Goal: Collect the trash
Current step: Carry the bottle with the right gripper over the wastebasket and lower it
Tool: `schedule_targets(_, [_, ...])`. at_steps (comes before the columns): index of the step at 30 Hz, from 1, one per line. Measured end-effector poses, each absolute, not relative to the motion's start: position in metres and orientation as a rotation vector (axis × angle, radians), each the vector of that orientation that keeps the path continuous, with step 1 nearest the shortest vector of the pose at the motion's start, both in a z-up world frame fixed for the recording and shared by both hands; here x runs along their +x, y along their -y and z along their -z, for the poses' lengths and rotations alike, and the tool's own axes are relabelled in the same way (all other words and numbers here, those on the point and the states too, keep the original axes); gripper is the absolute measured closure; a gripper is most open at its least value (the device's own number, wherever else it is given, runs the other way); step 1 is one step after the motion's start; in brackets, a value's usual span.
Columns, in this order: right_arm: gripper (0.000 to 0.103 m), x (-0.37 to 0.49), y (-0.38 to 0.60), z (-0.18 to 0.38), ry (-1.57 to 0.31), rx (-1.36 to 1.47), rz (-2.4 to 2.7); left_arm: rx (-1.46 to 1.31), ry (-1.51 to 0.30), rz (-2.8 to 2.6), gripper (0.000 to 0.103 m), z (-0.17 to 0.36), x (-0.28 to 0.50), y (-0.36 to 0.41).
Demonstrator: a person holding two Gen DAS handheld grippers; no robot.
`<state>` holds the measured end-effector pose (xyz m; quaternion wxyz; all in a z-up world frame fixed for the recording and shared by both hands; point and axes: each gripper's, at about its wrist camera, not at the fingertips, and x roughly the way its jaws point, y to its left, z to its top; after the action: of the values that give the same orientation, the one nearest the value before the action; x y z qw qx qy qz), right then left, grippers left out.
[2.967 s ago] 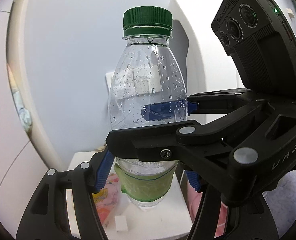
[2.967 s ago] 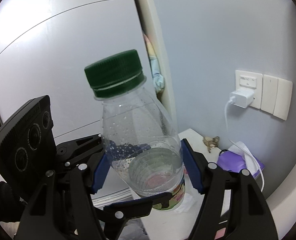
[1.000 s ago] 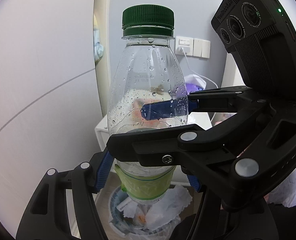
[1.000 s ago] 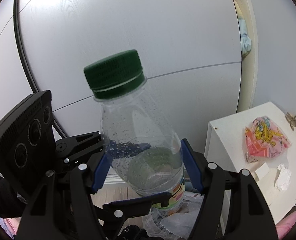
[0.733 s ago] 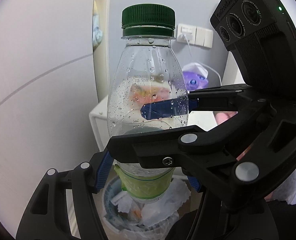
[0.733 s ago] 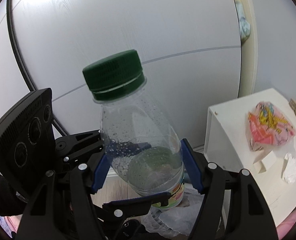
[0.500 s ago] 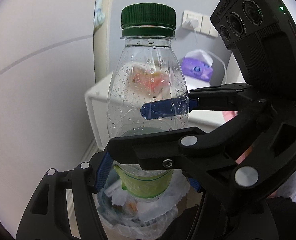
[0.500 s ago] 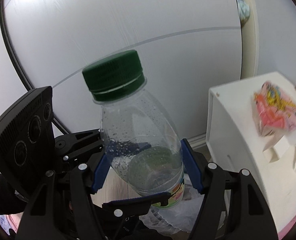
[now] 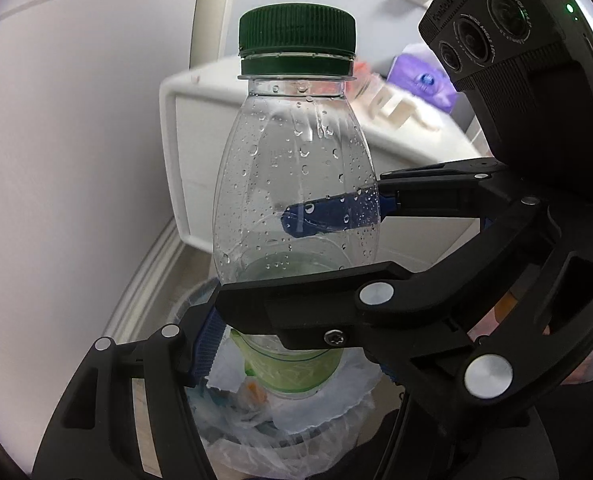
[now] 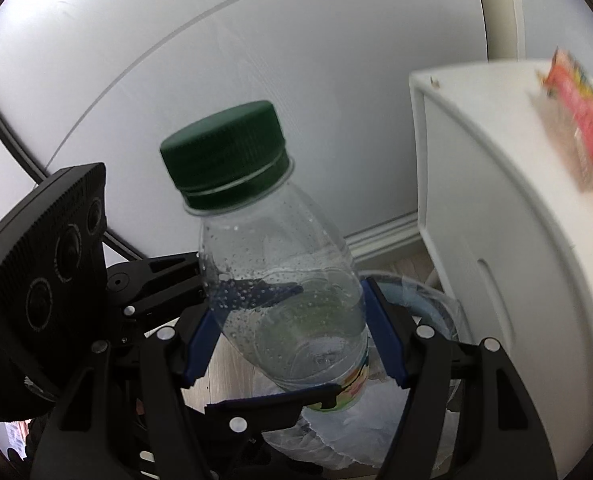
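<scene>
Both grippers hold one clear plastic bottle (image 9: 296, 184) with a dark green cap (image 9: 296, 40), and it hangs above a bin lined with a thin plastic bag (image 9: 280, 432). In the left wrist view the left hand-held gripper (image 9: 288, 344) clamps the lower part of the bottle, at the pale green label (image 9: 292, 372); one of its blue pads (image 9: 206, 344) presses against the label's left side. The right hand-held gripper (image 9: 336, 248) reaches in from the right and crosses in front of the left one, its near black finger lying across the bottle's waist and its far blue pad (image 9: 328, 214) showing through the clear wall. The bottle stands upright in this view, beaded with droplets inside.

In the right wrist view the right hand-held gripper (image 10: 288, 336) grips the bottle (image 10: 280, 280) between two blue pads (image 10: 384, 340) at its widest part, and the bottle tilts with its cap (image 10: 224, 152) toward the upper left. The left hand-held gripper (image 10: 272, 400) comes in from the left and lower edge, one finger passing under the bottle's base.

The bin's rim (image 10: 424, 300) and crumpled liner show below and behind the bottle, with scraps of rubbish in the bag (image 9: 248, 392). Just right of the bin stands a white cabinet (image 10: 488, 240); on its top lie a pink and yellow wrapper (image 10: 576, 120), blurred, and in the left view a purple object (image 9: 424, 80) too blurred to name. A pale wall panel (image 10: 256, 60) fills the background, with a strip of wooden floor (image 10: 224, 376) beneath the bottle
</scene>
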<state>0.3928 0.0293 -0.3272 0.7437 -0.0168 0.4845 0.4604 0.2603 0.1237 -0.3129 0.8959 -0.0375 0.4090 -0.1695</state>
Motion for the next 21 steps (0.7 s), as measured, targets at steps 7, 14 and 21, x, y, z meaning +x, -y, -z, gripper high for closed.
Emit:
schedule_targets(7, [0.039,0.408,-0.046,0.366,-1.140,-0.028,-1.008,-0.114,-0.914,0.356,0.042,0.358,0.293,-0.133])
schedule_targets(14, [0.039,0.420,-0.046,0.402,-1.206,-0.008,-1.008,-0.124,-0.979,0.366,0.042,0.394,0.318,-0.142])
schedule_targets(21, [0.039,0.416,-0.049,0.425,-1.263,-0.007,-1.002,-0.144,-1.038,0.360,0.042,0.425,0.339,-0.145])
